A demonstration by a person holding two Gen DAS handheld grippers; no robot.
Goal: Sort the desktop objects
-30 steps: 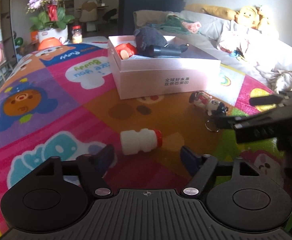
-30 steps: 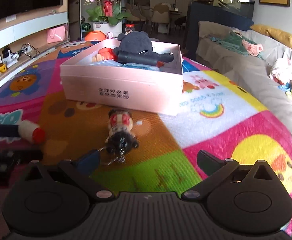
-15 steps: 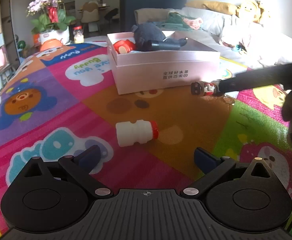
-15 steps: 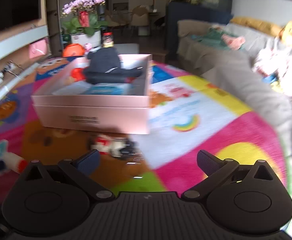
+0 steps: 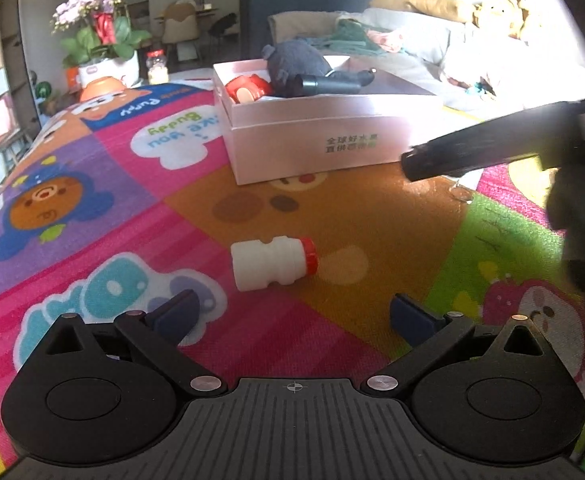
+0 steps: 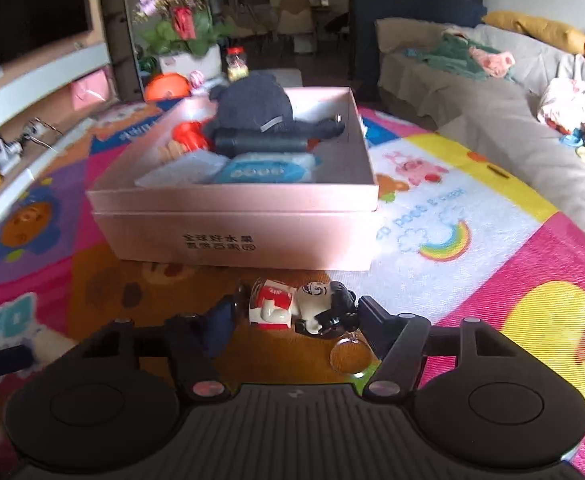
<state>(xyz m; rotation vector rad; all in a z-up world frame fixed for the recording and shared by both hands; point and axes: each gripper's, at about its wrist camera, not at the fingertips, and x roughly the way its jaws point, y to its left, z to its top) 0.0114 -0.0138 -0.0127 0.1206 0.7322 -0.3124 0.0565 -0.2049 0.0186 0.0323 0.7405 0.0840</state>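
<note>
The right gripper [image 6: 296, 314] was clamped on the small figurine keychain [image 6: 302, 310], which lay sideways between the pads, lifted just in front of the pink box [image 6: 236, 236]. The figurine looked hard and glossy (ceramic or plastic, I could not tell which), so likely light, stiff and a little slippery; the hold across its head and feet seemed sound, though the loose key ring [image 6: 350, 354] dangling below could snag on the box rim.

The left gripper [image 5: 290, 314] hung with its fingers wide apart over the play mat [image 5: 92, 184], with the small white bottle [image 5: 272, 264] with a red cap on its side just ahead of them, near the middle of the mat. That bottle should be light and rigid but prone to roll; gripping across its ribbed waist seemed safest.

Only the right wrist view showed the figurine and the box's contents well: a dark plush toy [image 6: 252, 108], a blue packet [image 6: 264, 170]. The left view showed the right tool [image 5: 484, 150] from the side, hiding the figurine, but gave the bottle plainly.
</note>
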